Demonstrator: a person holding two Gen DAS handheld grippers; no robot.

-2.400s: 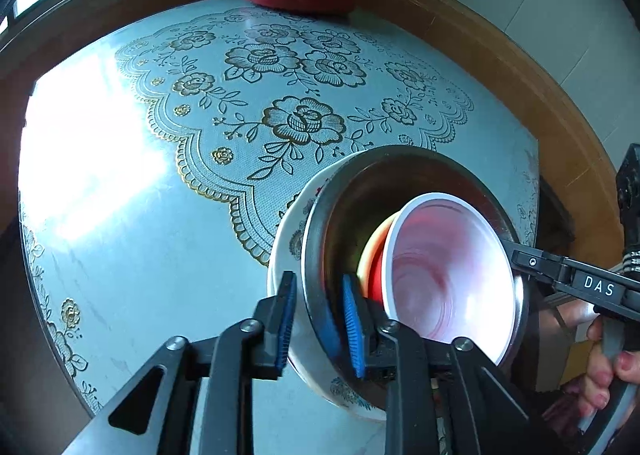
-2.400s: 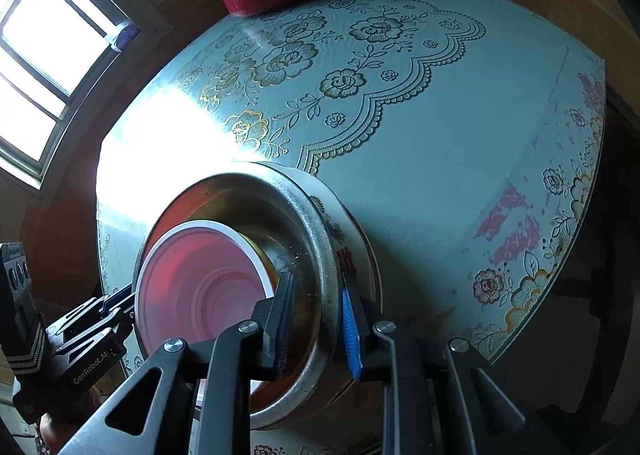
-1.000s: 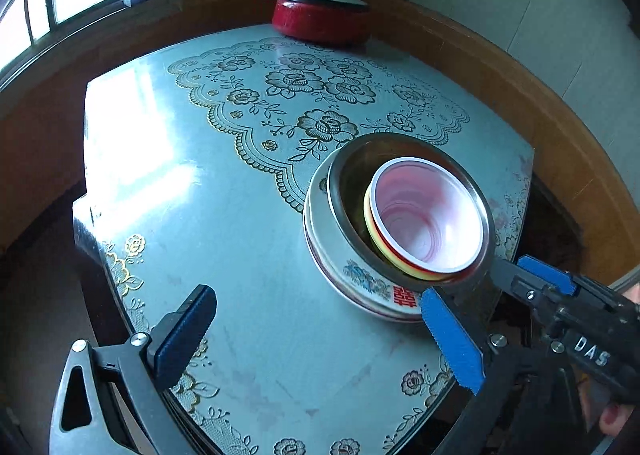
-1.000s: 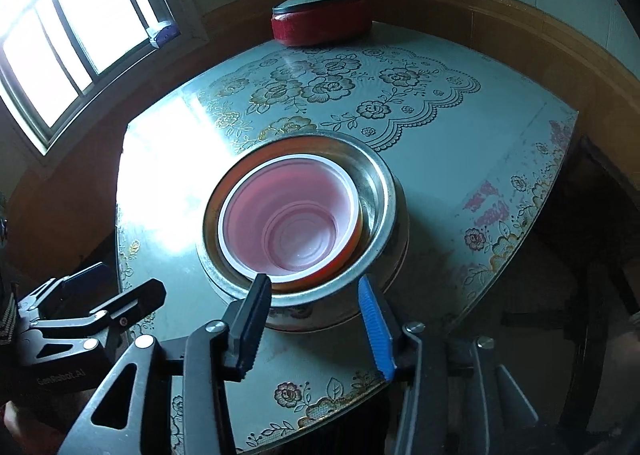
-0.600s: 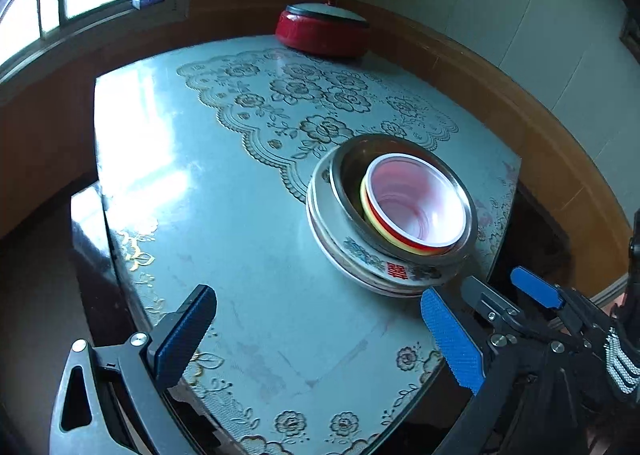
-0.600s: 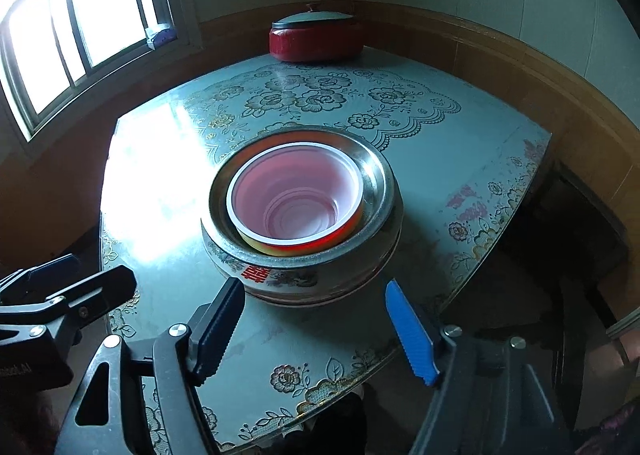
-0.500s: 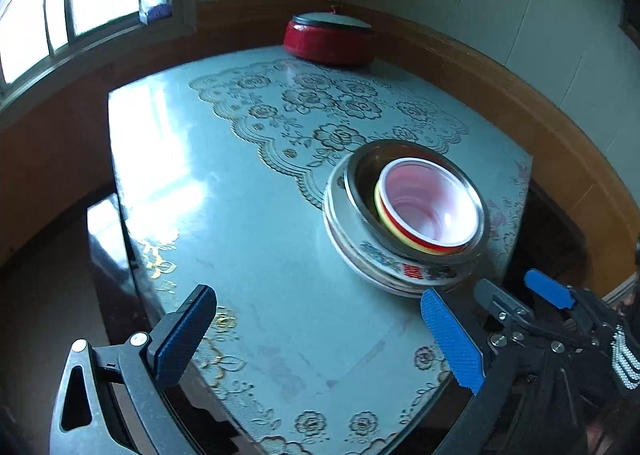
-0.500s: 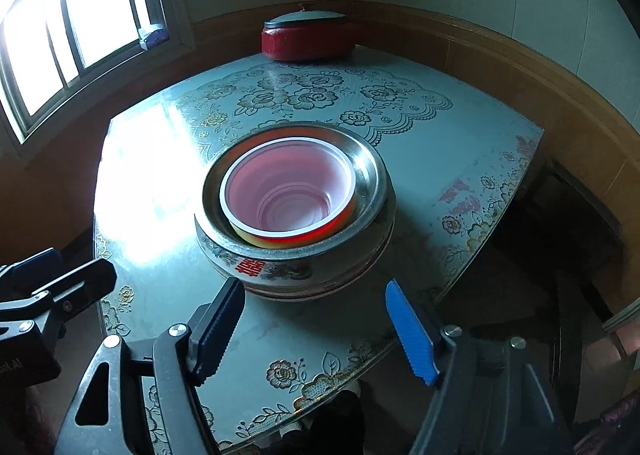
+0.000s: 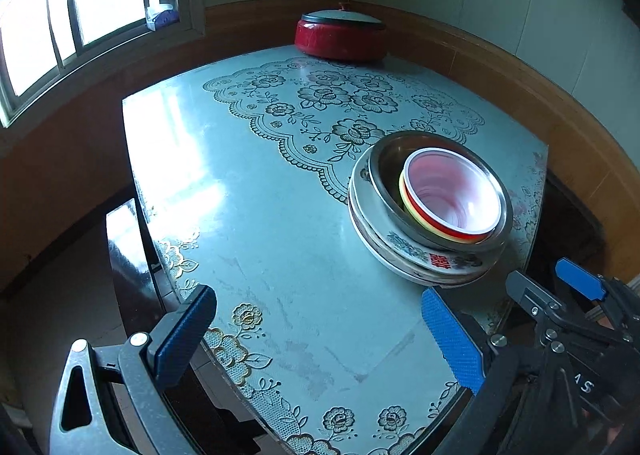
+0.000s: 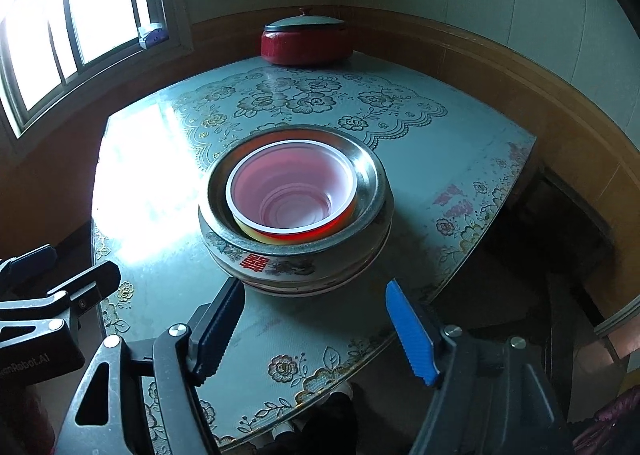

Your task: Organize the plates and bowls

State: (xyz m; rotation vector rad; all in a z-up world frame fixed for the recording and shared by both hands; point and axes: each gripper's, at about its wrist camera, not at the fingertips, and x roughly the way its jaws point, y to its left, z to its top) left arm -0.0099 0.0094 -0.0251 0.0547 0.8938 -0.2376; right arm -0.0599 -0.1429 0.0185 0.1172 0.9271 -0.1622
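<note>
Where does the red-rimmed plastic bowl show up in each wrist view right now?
Left wrist: the red-rimmed bowl sits right of centre, nested in the metal bowl.
Right wrist: the same bowl is near the middle, just above the open claw.
Shared landmark: the red lidded pot at the table's far edge.

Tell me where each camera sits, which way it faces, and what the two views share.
Left wrist: rides the left tool, above the table's near-left edge, facing the far corner; the stacked bowls sit right of centre, the right tool pokes in lower right.
Right wrist: rides the right tool, facing the bowls head-on; the left tool shows lower left.
Shared: bowls, table, red lidded pot, window. Both tools open, empty.
</note>
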